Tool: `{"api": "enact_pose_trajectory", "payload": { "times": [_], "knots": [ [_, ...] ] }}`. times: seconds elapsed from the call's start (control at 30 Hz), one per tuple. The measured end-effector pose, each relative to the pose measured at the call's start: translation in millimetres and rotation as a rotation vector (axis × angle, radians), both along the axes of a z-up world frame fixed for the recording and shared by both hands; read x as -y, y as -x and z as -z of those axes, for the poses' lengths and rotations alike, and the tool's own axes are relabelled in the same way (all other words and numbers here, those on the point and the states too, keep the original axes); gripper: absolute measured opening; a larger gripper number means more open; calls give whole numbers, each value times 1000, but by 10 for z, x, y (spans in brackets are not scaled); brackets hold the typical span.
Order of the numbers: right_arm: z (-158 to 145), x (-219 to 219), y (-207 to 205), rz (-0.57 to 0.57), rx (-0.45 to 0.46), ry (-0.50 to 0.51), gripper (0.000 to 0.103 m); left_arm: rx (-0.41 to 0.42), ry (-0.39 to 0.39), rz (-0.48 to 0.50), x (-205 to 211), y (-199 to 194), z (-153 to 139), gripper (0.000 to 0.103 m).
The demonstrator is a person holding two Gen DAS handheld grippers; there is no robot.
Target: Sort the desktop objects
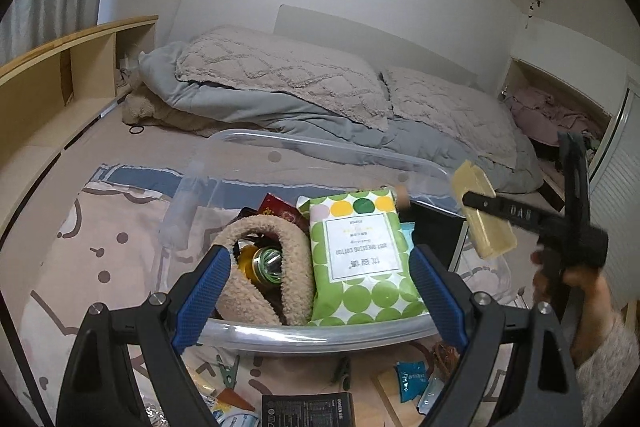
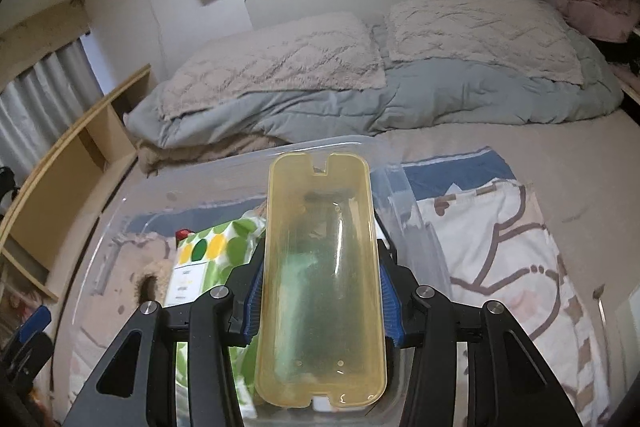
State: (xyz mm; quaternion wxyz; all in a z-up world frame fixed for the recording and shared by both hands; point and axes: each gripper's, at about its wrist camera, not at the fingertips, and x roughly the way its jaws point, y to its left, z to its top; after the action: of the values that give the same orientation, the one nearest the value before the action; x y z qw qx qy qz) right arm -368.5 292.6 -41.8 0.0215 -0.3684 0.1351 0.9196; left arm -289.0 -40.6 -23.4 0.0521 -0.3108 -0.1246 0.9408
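Note:
A clear plastic bin [image 1: 320, 337] stands on the bed. It holds a green-dotted cotton pack [image 1: 360, 259], a fuzzy beige item [image 1: 260, 227], a green-and-yellow metal object [image 1: 270, 263] and a red packet [image 1: 280, 207]. My left gripper [image 1: 320, 255] hangs open over the bin's near rim, nothing between its blue pads. My right gripper [image 2: 320, 267] is shut on a translucent yellow case [image 2: 320, 247], held lengthwise above the bin [image 2: 320, 145]. In the left wrist view the yellow case [image 1: 490, 239] and right gripper [image 1: 486, 211] hover at the bin's right edge.
Loose items lie on the bedsheet in front of the bin: a black box [image 1: 308, 407], a blue sachet [image 1: 410, 379], a green clip [image 1: 228, 375]. Pillows and a grey duvet [image 1: 280, 75] lie behind. A wooden shelf [image 1: 60, 67] runs along the left.

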Motion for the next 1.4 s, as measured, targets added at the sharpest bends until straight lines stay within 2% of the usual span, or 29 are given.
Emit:
{"api": "enact_pose_trajectory", "payload": {
  "times": [0.3,0.43,0.5,0.53,0.57,0.63,0.77,1.0,1.4],
  "knots": [
    [44,82,786,-109,307,-246,48,18,5,14,-49,77,92,91],
    [108,127,975,-161,395,-335,49,24,-2,13,-33,111,116,91],
    [98,154,1023,-160,404,-373,60,25,-10,10,-10,116,120,91],
    [88,164,1043,-151,401,-401,77,25,-13,8,2,116,120,91],
    [71,159,1049,-139,393,-420,83,25,-16,6,12,115,121,91],
    [16,129,1062,-109,364,-444,83,24,-21,4,27,115,121,91],
    [-158,48,966,-60,301,-387,83,26,-24,7,27,116,116,91],
    [-339,33,706,-67,203,-327,83,25,-19,8,27,83,104,91],
    [-521,174,-171,-74,9,-171,84,-3,4,4,-12,-161,-53,91]
  ]
}}
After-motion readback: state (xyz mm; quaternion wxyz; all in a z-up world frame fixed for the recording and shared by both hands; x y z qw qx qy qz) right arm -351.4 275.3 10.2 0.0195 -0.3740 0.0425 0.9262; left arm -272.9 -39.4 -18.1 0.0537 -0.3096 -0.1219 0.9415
